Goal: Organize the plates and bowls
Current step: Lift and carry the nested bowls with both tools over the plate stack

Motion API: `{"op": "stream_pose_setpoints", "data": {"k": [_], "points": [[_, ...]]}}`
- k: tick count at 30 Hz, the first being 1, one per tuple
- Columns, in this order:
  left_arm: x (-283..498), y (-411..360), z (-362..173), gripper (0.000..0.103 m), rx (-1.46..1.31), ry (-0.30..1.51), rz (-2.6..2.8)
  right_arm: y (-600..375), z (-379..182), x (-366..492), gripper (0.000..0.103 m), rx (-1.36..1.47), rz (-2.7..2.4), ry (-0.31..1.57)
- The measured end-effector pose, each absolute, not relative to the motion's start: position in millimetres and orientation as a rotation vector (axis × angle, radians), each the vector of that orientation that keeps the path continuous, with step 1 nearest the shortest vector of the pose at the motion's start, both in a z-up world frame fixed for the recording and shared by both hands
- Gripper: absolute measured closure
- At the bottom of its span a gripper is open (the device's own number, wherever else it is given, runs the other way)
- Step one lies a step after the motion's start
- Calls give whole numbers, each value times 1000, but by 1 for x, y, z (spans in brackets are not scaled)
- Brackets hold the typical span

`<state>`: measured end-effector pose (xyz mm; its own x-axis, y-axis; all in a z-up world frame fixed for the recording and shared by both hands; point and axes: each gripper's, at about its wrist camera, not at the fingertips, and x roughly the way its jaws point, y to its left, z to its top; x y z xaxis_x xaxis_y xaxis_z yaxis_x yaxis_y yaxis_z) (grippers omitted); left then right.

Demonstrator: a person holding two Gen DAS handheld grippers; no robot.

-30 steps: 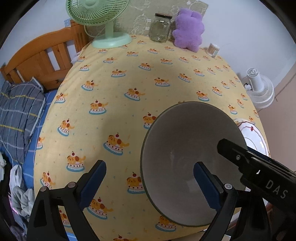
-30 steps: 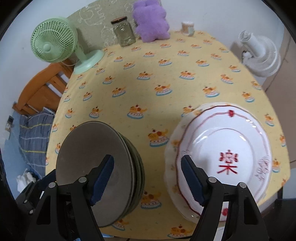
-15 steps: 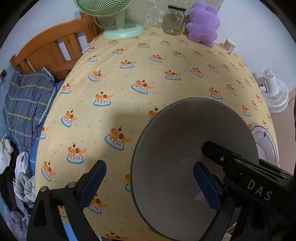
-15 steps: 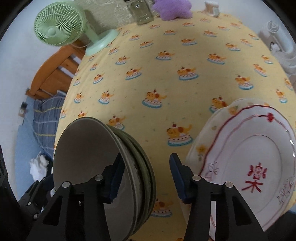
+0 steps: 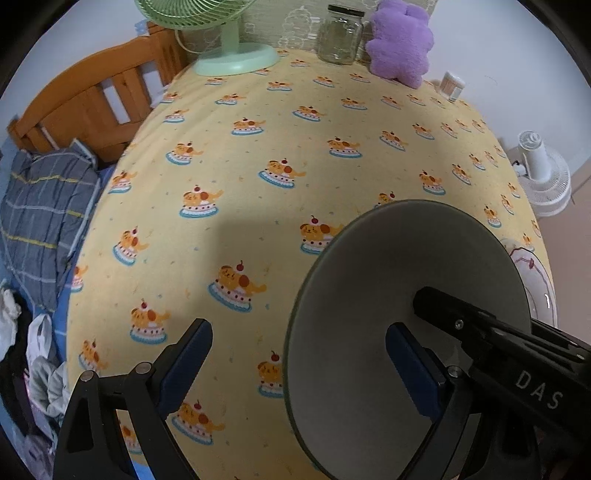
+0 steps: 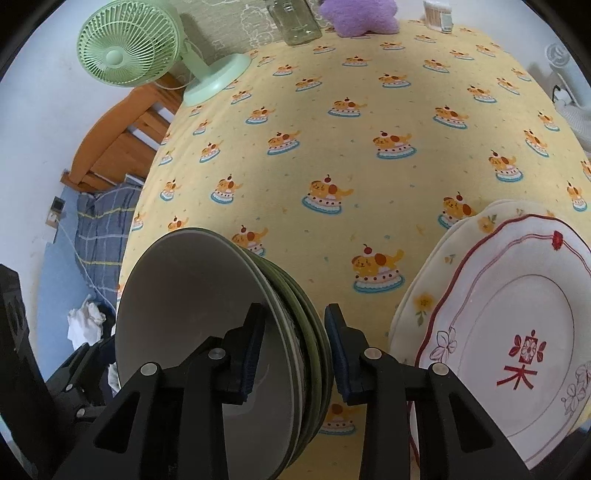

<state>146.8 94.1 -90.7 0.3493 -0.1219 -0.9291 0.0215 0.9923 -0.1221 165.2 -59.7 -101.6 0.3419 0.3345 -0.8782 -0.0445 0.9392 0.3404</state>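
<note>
Your right gripper [image 6: 293, 349] is closing across the rim of the stack of nested grey-green ceramic bowls [image 6: 207, 332]: its left blue pad sits inside the top bowl, its right pad just outside the outermost wall, and the stacked rims fill the gap between them. From this angle I can't tell for sure that both pads are pressing yet; the outer one seems just apart from the wall. The stack stands at the near edge of the table under the yellow cloth printed with puppies on cakes [image 6: 369, 110].

Just right of that gripper lies the white scalloped plate with a red rim and a red character in its well [image 6: 517, 332], resting on a cream plate with small yellow flowers [image 6: 424, 295].

Your left gripper [image 5: 299, 362] is spread wide and holds nothing. Its right finger reaches inside the top bowl [image 5: 369, 295] and its left finger hangs over bare cloth, so the bowl's near rim stands between them, untouched as far as the view shows. The black body of your right gripper [image 5: 498, 350] crosses the bowl just right of that finger.

Far ahead of both grippers, at the back of the table, stand a pale green desk fan [image 6: 147, 51], a clear glass jar [image 5: 340, 35], a purple plush toy [image 5: 400, 40] and a small tub of cotton swabs [image 5: 451, 85]
</note>
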Motion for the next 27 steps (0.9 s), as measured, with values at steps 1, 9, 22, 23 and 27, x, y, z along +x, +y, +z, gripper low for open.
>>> {"op": "stream_pose_setpoints", "data": {"k": [1, 9, 22, 23, 27], "points": [[147, 95, -92, 7, -97, 1209, -112, -58, -101, 164, 66, 272, 237, 1201], [151, 103, -101, 18, -171, 1227, -223, -56, -101, 160, 66, 282, 152, 1209], [147, 92, -98, 51, -205, 1202, -334, -54, -98, 156, 67, 250, 91, 1195], [148, 92, -98, 51, -205, 1202, -331, -54, -98, 156, 67, 250, 94, 1193], [149, 91, -98, 51, -199, 1213, -330, -55, -98, 157, 67, 251, 106, 1190]]}}
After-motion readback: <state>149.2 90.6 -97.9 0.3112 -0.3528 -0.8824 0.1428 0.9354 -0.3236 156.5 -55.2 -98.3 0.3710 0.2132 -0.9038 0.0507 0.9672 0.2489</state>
